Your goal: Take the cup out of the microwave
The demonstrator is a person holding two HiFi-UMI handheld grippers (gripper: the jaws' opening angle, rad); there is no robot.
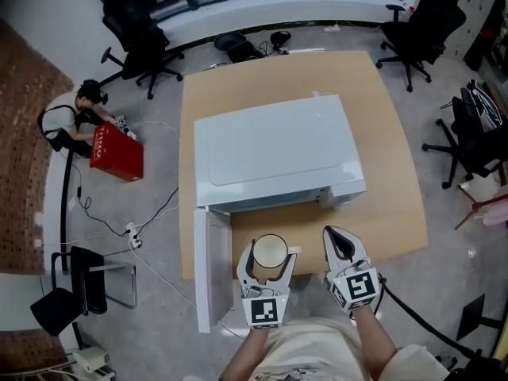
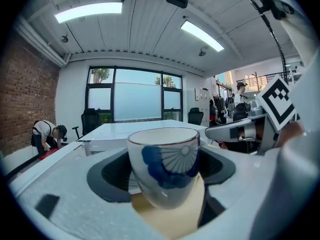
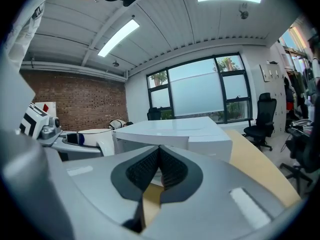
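- Head view: the cup (image 1: 270, 252) is held by the left gripper (image 1: 269, 255) outside the microwave (image 1: 274, 151), at its 6 o'clock, over the desk (image 1: 397, 181). The right gripper (image 1: 336, 233) is seen at the cup's 3 o'clock.
- Left gripper view: the jaws are clamped on the cup's sides.
- Right gripper view: the jaws are pressed together, empty.

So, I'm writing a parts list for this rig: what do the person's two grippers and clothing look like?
The left gripper and right gripper are light grey plastic, with curved jaws lined by dark ribbed pads. Each carries a cube with black-and-white square markers. A black cable trails from the right one. The person wears a pale cream top.
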